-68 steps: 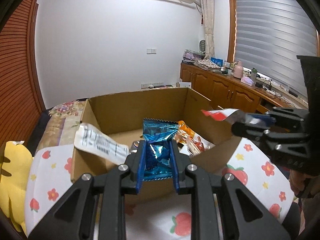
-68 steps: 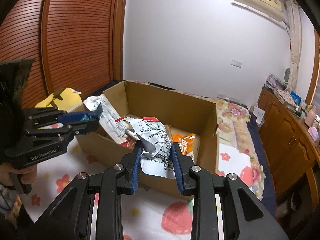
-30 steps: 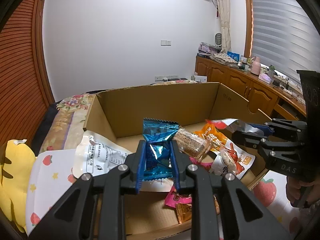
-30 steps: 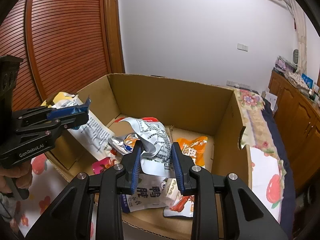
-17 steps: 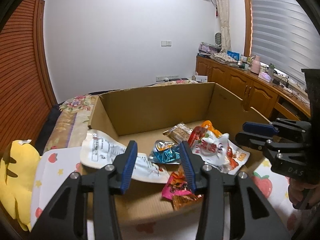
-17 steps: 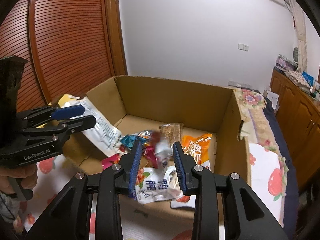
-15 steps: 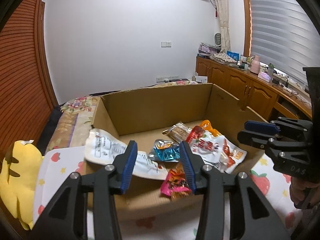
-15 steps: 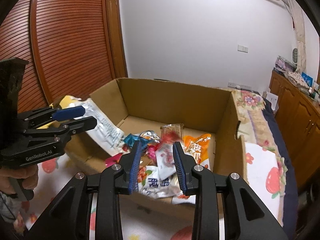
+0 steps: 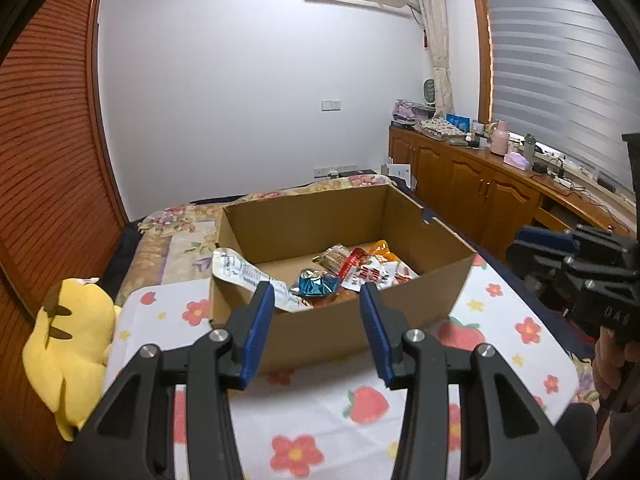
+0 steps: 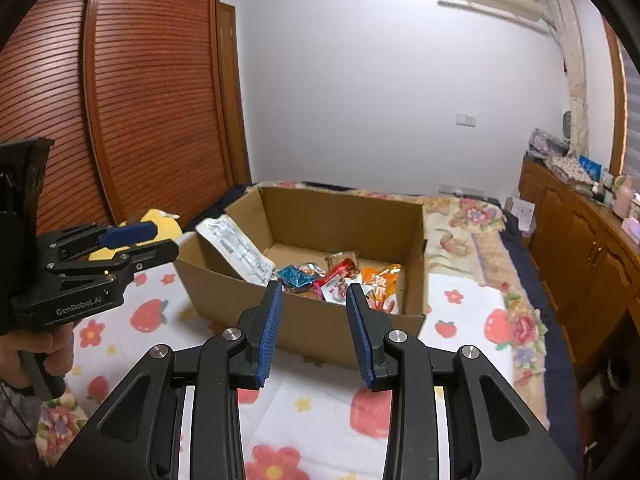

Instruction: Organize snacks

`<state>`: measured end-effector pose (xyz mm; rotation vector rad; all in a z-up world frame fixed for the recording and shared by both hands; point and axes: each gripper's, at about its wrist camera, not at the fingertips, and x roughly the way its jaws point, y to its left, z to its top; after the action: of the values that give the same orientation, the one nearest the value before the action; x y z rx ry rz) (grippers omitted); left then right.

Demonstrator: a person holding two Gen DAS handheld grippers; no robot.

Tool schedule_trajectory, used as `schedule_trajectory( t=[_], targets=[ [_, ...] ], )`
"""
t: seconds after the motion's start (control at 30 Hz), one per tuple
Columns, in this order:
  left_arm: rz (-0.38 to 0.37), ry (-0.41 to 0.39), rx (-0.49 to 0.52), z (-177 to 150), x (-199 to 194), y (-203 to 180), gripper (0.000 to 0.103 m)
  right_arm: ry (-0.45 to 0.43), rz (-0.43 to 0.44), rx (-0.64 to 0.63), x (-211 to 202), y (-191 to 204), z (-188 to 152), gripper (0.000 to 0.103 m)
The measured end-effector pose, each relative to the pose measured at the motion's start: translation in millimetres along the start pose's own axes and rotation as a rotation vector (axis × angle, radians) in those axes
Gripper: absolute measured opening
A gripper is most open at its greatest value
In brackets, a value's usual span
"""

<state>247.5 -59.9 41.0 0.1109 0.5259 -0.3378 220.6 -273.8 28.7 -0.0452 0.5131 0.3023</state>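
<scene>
An open cardboard box (image 9: 332, 320) (image 10: 320, 320) stands on the bed with several snack packets inside. Among them are a blue foil packet (image 9: 316, 283) (image 10: 294, 274), a red and white packet (image 9: 368, 272) (image 10: 340, 280), an orange packet (image 9: 384, 250) (image 10: 380, 276) and a brown bar (image 9: 332, 256). A white pouch (image 9: 240, 272) (image 10: 236, 248) hangs over the box's left wall. My left gripper (image 9: 316, 296) is open and empty, back from the box's near wall and above it. My right gripper (image 10: 314, 292) is likewise open and empty.
A strawberry and flower blanket (image 9: 360, 404) covers the bed around the box. A yellow plush toy (image 9: 68, 344) lies at the left. Wooden cabinets (image 9: 480, 200) run along the right, a slatted wooden door (image 10: 152, 100) along the left. A hand (image 10: 36, 352) holds the left gripper's handle.
The left gripper let go of the blue packet and the right one let go of the silver-white packet; both lie in the box. Both grippers drew back and rose away from it.
</scene>
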Motion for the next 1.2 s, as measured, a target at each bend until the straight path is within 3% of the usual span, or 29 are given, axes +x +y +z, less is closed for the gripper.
schedule_trajectory(
  t=[0.43, 0.63, 0.83, 0.87, 0.9, 0.97, 1.03, 1.2],
  targets=[
    [0.024, -0.029, 0.008, -8, -86, -11, 0.045, -0.063, -0.024, 0.04, -87, 13, -8, 0.038],
    [0.036, -0.053, 0.005, -15, -113, -15, 0.05, -0.079, -0.055, 0.047, -110, 16, -16, 0.047],
    [0.072, -0.077, 0.004, -26, -132, -24, 0.056, -0.09, -0.095, 0.046, -123, 22, -26, 0.087],
    [0.083, -0.078, 0.005, -27, -132, -25, 0.062, -0.094, -0.103, 0.045, -125, 23, -28, 0.095],
    [0.099, -0.083, 0.004, -29, -133, -28, 0.079, -0.102, -0.116, 0.047, -126, 24, -30, 0.102],
    [0.123, -0.12, -0.006, -34, -137, -30, 0.103, -0.115, -0.142, 0.051, -128, 26, -34, 0.103],
    [0.15, -0.16, -0.004, -39, -142, -33, 0.103, -0.11, -0.151, 0.066, -127, 26, -38, 0.103],
    [0.189, -0.131, -0.003, -50, -139, -39, 0.103, -0.074, -0.176, 0.076, -121, 26, -45, 0.103]
  ],
)
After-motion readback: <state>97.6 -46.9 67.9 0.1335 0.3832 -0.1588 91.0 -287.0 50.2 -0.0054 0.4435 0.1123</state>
